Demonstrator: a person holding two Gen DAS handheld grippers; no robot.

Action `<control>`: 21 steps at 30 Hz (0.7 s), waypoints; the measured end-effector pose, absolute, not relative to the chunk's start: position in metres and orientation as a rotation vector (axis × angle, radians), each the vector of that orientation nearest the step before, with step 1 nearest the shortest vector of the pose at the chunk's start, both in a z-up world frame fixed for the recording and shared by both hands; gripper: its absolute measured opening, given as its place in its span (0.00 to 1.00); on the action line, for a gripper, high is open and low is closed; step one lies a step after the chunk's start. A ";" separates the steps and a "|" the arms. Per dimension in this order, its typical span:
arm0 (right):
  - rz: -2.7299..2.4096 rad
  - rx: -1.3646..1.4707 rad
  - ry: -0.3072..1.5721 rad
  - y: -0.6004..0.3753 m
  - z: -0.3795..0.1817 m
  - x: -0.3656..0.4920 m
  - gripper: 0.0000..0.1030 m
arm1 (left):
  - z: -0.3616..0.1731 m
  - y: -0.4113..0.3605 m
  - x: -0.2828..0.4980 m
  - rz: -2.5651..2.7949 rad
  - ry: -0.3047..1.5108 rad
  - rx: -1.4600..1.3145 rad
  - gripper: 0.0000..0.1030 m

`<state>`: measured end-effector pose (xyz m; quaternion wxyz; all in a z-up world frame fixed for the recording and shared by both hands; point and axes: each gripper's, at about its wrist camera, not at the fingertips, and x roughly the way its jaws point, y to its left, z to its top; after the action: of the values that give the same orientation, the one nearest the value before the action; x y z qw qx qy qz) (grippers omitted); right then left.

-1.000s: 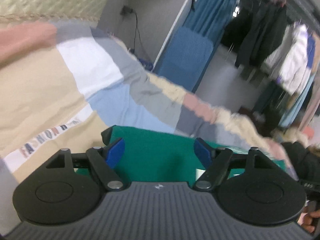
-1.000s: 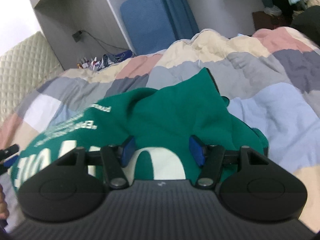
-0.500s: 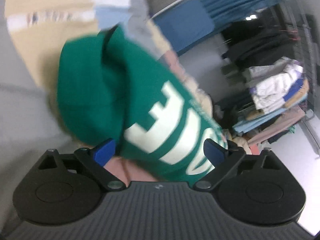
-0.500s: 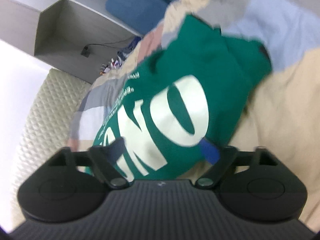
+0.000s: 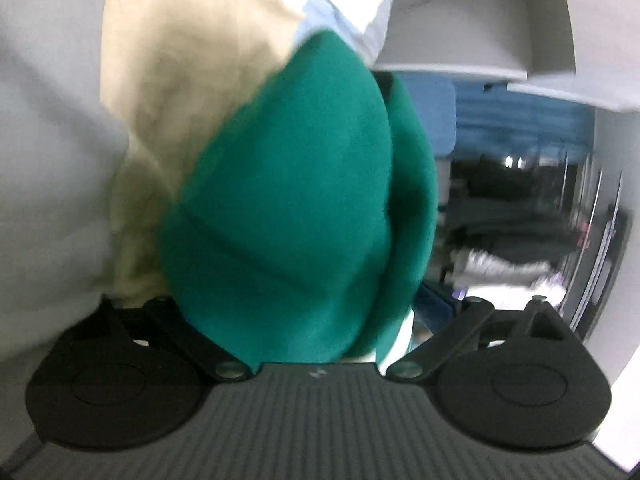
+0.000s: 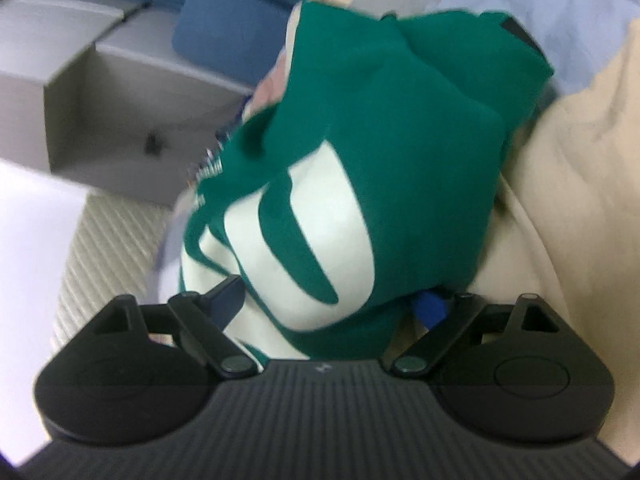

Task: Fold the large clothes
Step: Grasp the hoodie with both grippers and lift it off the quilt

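A green sweatshirt (image 5: 288,200) with big white letters (image 6: 320,232) lies bunched on the patchwork bedspread (image 5: 192,60). In the left wrist view its plain green bulk fills the space between the wide-spread jaws of my left gripper (image 5: 312,308) and hides the fingertips. In the right wrist view the lettered part sits between the jaws of my right gripper (image 6: 328,304), which are opening. Its blue pads (image 6: 430,308) stand at the cloth's edges without squeezing it. Both views are blurred and rolled sideways.
A beige patch of the bedspread (image 6: 580,200) lies to the right of the garment. A grey wall niche (image 6: 100,80), a blue cushion (image 6: 224,28) and a quilted headboard (image 6: 104,240) lie beyond. Hanging clothes (image 5: 512,216) fill the far side of the room.
Both grippers have rolled and sunk toward the bed. Their jaws have spread wider. The green sweatshirt now looms close and fills the space between each pair of jaws.
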<state>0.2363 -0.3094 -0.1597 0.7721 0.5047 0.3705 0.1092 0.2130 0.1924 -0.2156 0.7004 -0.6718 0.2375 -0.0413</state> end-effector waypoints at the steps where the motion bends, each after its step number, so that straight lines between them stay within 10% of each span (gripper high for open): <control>1: 0.236 1.125 0.784 -0.312 -0.161 0.237 0.88 | -0.218 0.192 0.216 -0.088 0.534 -1.503 0.97; 21: 0.010 1.241 0.853 -0.296 -0.167 0.225 1.00 | -0.232 0.197 0.243 -0.051 0.547 -1.519 0.97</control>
<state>0.2251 -0.2961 -0.1670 0.7297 0.5634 0.3873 0.0043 0.2426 0.1972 -0.2322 0.6913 -0.6795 0.2447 -0.0229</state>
